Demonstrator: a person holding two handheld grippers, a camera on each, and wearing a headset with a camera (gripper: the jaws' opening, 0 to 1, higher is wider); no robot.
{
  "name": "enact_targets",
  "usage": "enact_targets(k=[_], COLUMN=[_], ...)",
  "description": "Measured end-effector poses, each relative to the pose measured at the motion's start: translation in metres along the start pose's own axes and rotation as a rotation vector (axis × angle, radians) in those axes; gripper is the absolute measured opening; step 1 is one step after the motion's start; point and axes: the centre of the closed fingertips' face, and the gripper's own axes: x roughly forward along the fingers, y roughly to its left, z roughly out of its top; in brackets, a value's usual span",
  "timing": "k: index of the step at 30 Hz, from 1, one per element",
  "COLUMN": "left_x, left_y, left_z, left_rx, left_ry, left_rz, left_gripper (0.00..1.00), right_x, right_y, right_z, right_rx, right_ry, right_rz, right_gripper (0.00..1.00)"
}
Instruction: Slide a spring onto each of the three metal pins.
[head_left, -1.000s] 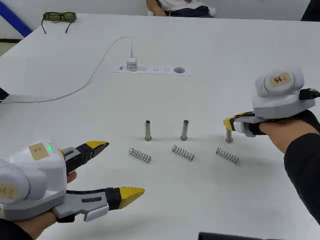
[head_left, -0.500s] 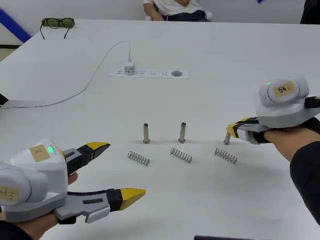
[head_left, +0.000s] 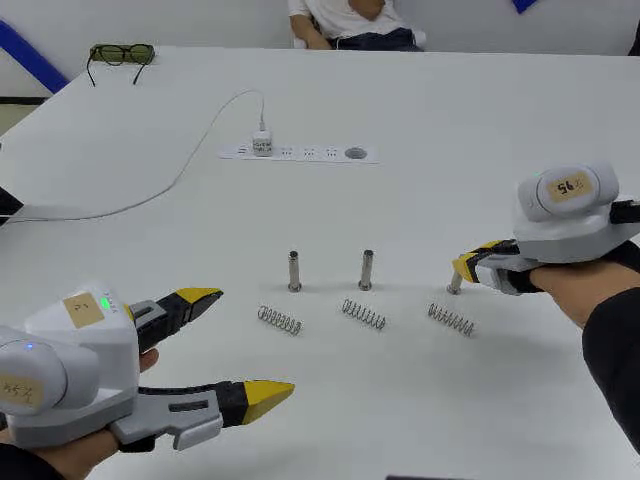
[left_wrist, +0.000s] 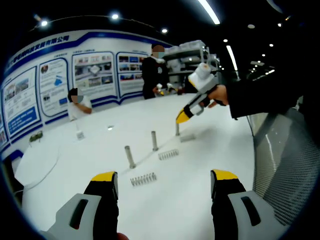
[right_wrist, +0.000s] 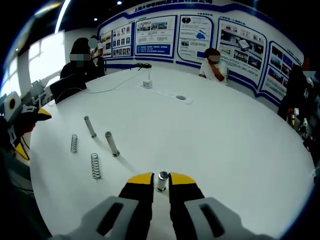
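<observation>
White table (head_left: 450, 110), large, rounded edge; power strip (head_left: 300, 153) mid-top, dark glasses (head_left: 122, 52) at far corner. Walls: blue-and-white display boards (right_wrist: 200, 35). Ceiling dark, strip light (left_wrist: 210, 10) plus spots. Mesh chair back (left_wrist: 285, 150) beside table

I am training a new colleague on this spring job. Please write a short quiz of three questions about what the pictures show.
1. True or false: the left tool is shut.
2. Which pin does the right tool grip? A) the left pin, B) the middle pin, C) the right pin.
3. How many springs lie loose on the table, not yet on a pin?

Key: 1) false, it is open and holds nothing; 2) C; 3) three.
</observation>
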Motion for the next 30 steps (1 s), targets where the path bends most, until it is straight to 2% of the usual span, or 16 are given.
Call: enact_targets(k=[6, 16, 23, 30], left_x=[0.001, 0.002, 0.004, 0.004], left_y=[0.0, -0.001, -0.003, -0.002], left_z=[0.002, 0.001, 0.002, -0.001], left_rx=[-0.002, -0.003, -0.002, -0.006], left_ry=[-0.006, -0.007, -0.009, -0.007], left_rz=[0.002, -0.006, -0.016, -0.021], left_gripper=[0.77, 0.77, 0.77, 0.77], right_x=[-0.003, -0.011, -0.015, -0.011], right_y=[0.0, -0.002, 0.01, 0.026], right_z=[0.001, -0.009, -0.018, -0.023], right_rx=[-0.004, -0.003, -0.011, -0.038], right_ry=[-0.004, 0.013, 0.035, 0.059], right_rz=[0.003, 0.003, 0.037, 0.092], right_gripper=[0.14, 0.15, 0.15, 0.15])
